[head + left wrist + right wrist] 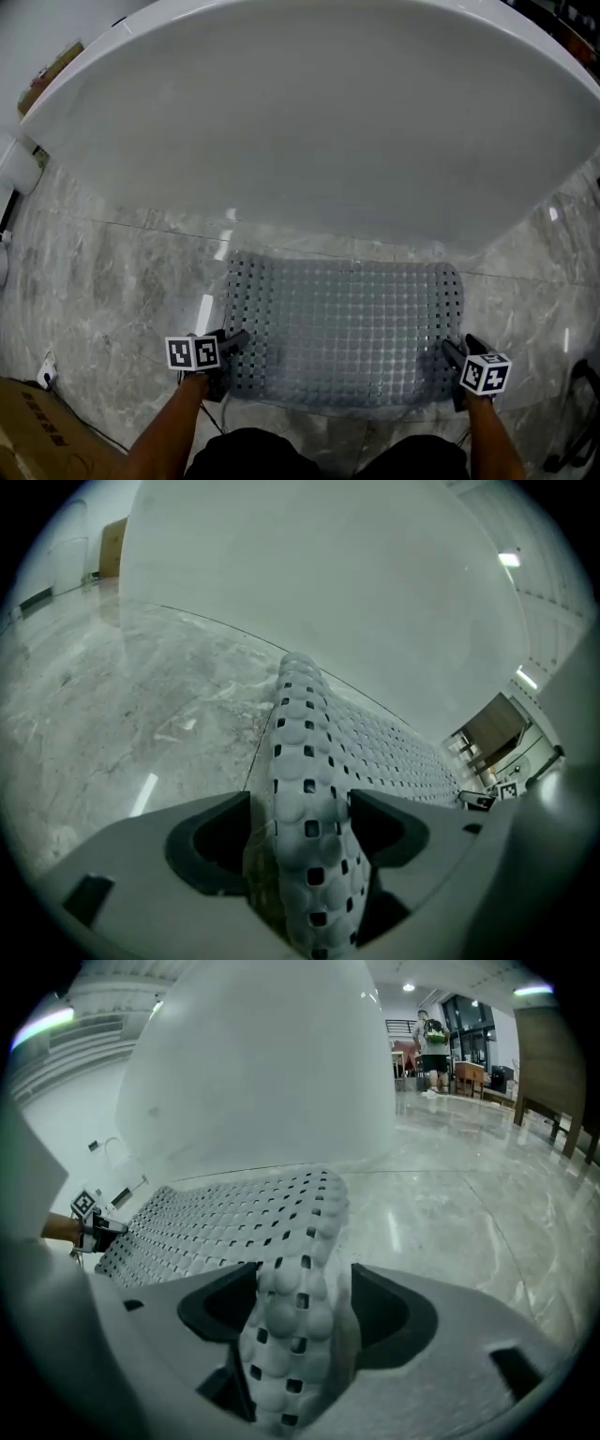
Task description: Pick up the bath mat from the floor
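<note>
A grey perforated bath mat (342,323) lies flat on the marble floor in front of a large white bathtub (309,112). My left gripper (234,342) is at the mat's near left corner and my right gripper (453,352) at its near right corner. In the left gripper view the mat's edge (305,733) runs up between the spread jaws of the left gripper (300,803), with a gap on its left side. In the right gripper view the mat's edge (234,1218) sits likewise inside the right gripper (305,1279), whose jaws stand wide and do not pinch it.
The tub's side (309,583) rises just beyond the mat. A cardboard box (28,431) and a cable (94,431) lie at the near left, and a white fixture (19,169) stands at the far left. Far off, a person (431,1040) stands among furniture.
</note>
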### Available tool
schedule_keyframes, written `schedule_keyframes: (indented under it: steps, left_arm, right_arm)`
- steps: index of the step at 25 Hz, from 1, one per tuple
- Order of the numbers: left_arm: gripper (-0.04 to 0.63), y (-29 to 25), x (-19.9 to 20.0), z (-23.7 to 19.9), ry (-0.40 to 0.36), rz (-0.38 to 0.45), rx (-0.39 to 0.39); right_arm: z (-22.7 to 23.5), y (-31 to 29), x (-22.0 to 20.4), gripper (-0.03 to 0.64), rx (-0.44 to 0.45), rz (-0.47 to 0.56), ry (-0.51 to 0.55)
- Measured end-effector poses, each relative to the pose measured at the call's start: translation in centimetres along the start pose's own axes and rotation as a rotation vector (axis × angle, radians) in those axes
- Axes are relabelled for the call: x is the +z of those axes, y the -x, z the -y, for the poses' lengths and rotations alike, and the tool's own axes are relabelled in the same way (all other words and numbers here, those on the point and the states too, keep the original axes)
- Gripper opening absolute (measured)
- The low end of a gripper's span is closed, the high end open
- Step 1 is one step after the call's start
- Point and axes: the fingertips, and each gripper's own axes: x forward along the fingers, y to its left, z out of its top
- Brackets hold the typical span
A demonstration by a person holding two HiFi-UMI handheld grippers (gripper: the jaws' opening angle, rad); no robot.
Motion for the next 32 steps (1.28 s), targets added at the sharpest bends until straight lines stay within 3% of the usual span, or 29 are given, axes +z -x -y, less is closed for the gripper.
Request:
schedule_keyframes:
  steps: [7, 8, 18, 24, 32]
  left_arm:
    - [0.300, -0.1, -0.1, 0.1, -0.020, 0.001, 0.026]
    - [0.257, -0.2, -0.2, 0.3, -0.023, 0.005, 0.031]
    - [0.173, 0.6, 0.3, 2.1, -0.061, 0.051, 0.016]
    - [0.115, 2.4, 1.9, 4.4, -0.183, 0.075, 0.044]
    - [0.098, 5.7, 3.7, 8.0, -0.248, 0.143, -0.016]
  right_arm:
    - [-1.0, -1.0, -0.8, 0.288, 0.005, -0.019, 0.008]
    - [-1.0, -0.9, -0.8, 0.282, 0.004, -0.013, 0.002]
    - [-3.4, 0.0, 0.3, 0.141, 0.067, 0.038, 0.022]
    - [-5.8, 1.7, 1.6, 0.067, 0.134, 0.079, 0.025]
    - [-8.5, 5.4, 3.8, 0.055, 0.202, 0.165, 0.020]
